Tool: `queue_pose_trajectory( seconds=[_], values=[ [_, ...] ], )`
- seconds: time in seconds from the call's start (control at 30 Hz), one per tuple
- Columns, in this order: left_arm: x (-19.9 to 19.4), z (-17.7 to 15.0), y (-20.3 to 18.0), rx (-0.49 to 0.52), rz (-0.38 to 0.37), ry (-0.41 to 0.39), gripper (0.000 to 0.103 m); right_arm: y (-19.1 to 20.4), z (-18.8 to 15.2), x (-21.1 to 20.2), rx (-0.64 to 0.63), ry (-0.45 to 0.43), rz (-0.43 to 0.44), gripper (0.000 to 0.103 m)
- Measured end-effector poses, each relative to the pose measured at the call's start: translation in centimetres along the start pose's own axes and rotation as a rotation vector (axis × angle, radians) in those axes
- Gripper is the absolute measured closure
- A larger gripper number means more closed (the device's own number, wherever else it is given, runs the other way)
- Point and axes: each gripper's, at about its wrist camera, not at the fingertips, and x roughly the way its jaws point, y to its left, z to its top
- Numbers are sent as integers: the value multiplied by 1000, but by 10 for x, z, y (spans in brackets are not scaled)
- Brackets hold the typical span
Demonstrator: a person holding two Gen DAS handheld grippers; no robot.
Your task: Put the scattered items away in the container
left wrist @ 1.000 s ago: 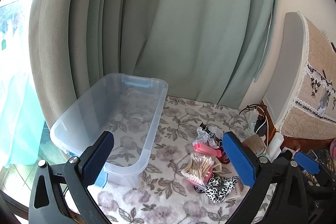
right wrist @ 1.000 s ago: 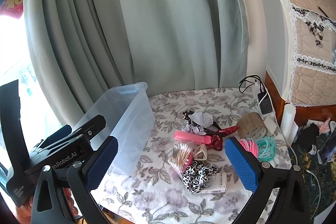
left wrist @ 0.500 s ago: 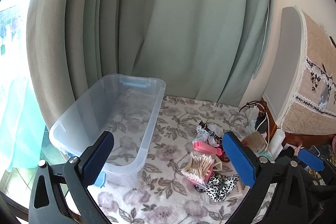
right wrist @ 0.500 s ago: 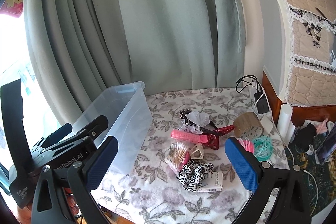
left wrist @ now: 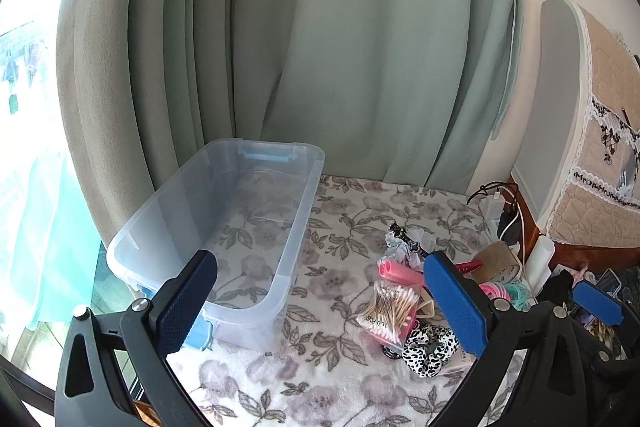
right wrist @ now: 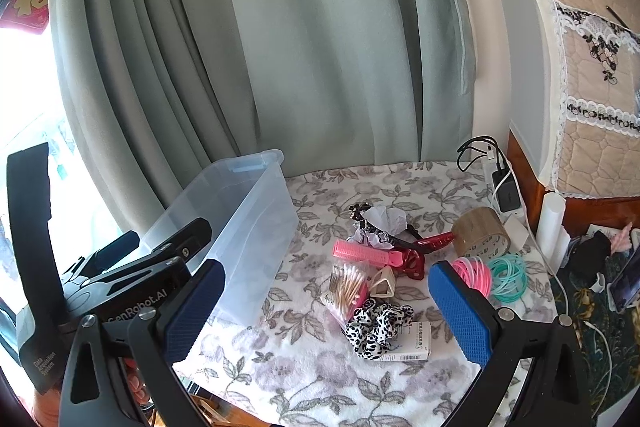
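Bin (left wrist: 224,227) sits empty at the worktop's (right wrist: 320,367) left; the items lie tangled in a heap (right wrist: 372,275) beside it. Both grippers, left (left wrist: 320,307) and right (right wrist: 328,311), hover with jaws wide, holding nothing. Grabbing into the clutter may snag neighbours or push the swab bag (right wrist: 346,287) away.
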Motion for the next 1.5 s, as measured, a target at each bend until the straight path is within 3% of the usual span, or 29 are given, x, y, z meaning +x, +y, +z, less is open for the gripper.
queue_pose_trajectory(
  seconds=[1.17,1.3,1.5],
  values=[
    [-2,1,-3,18,15,16,0,2,-1,-2,-7,11,-14,0],
    [-1,-2,-11,10,-37,-5,0,-14,-3,-2,17,16,5,0],
    [5,-6,-41,15,-165,-37,0,-77,0,-9,171,-32,-89,0]
  ],
)
